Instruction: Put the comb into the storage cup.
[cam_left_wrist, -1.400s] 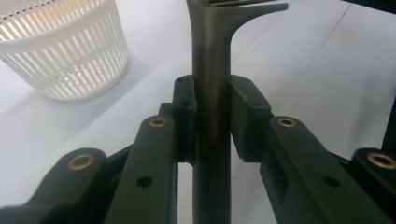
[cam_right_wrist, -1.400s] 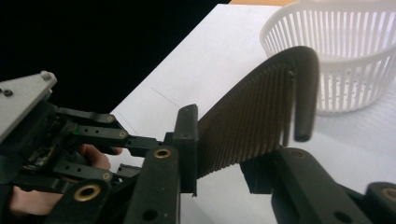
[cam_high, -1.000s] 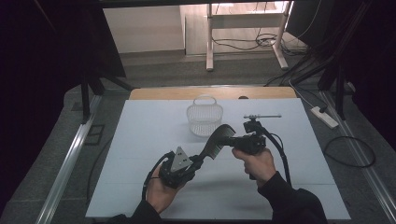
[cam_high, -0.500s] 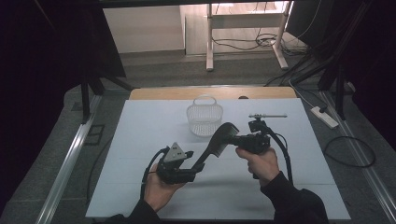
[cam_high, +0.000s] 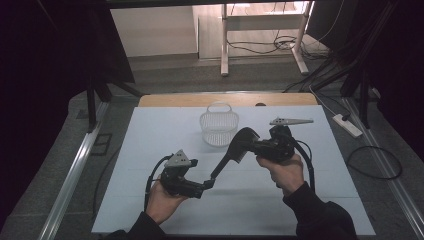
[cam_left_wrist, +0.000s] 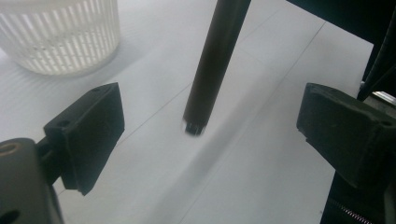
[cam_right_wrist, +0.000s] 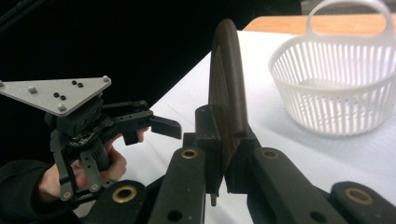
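We see two hand-held tools above a pale blue-white surface (cam_high: 150, 150). The right tool (cam_high: 252, 146) is clenched on the head of a dark, long-handled hairbrush (cam_high: 235, 152); in the right gripper view the brush head (cam_right_wrist: 227, 93) stands edge-on, pinched tight between the two black jaws. From there the brush slopes down and toward the person's left, its slim handle ending near the left tool (cam_high: 206, 184).

The left tool is released: its jaws have just been opening, and in the left gripper view they stand wide apart with the round black handle (cam_left_wrist: 212, 70) hanging between them, touching neither pad. The handle's tip sits just above the surface, slightly blurred. In the right gripper view we see the left tool (cam_right_wrist: 159, 126) from the side, with its grey three-cornered plate (cam_right_wrist: 56, 93) on top and a hand wrapped around its body.

A white slotted plastic basket with a loop handle (cam_high: 219, 127) rests on the surface just beyond the brush head, apart from both tools.
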